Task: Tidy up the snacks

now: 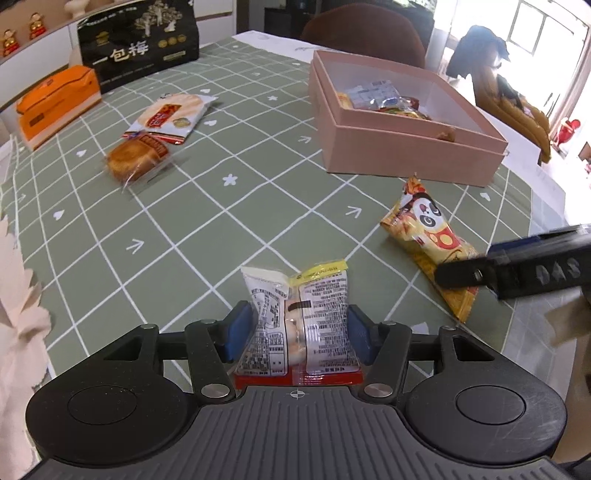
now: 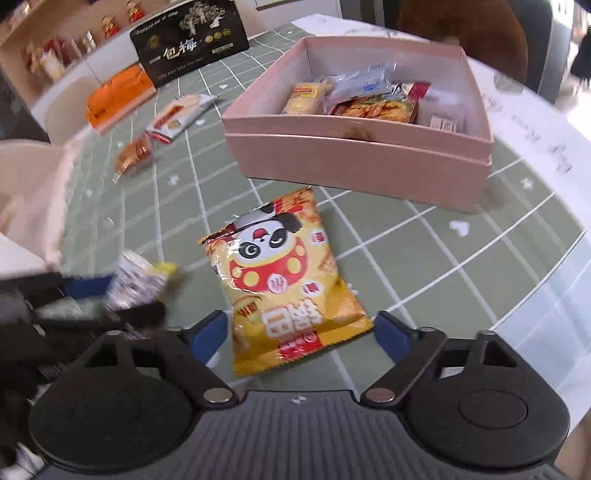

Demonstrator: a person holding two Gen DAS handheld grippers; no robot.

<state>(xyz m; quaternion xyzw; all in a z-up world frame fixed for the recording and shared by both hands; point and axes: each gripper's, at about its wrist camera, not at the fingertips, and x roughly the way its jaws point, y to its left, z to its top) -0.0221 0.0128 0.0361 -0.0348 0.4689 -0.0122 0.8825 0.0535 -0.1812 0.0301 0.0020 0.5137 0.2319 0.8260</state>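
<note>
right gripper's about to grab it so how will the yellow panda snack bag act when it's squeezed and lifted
The yellow panda bag looks puffed and crinkled, so it will probably give under the pads rather than stay stiff. Its glossy film may be slippery. It lies flat on the tablecloth between the open right gripper fingers, so it seems unlikely to roll, and it is probably light.

Bright daylight blows out the window (image 1: pixel 532 33), fisheye bends the edges, and motion blur smears the right-wrist view's left side.
</note>
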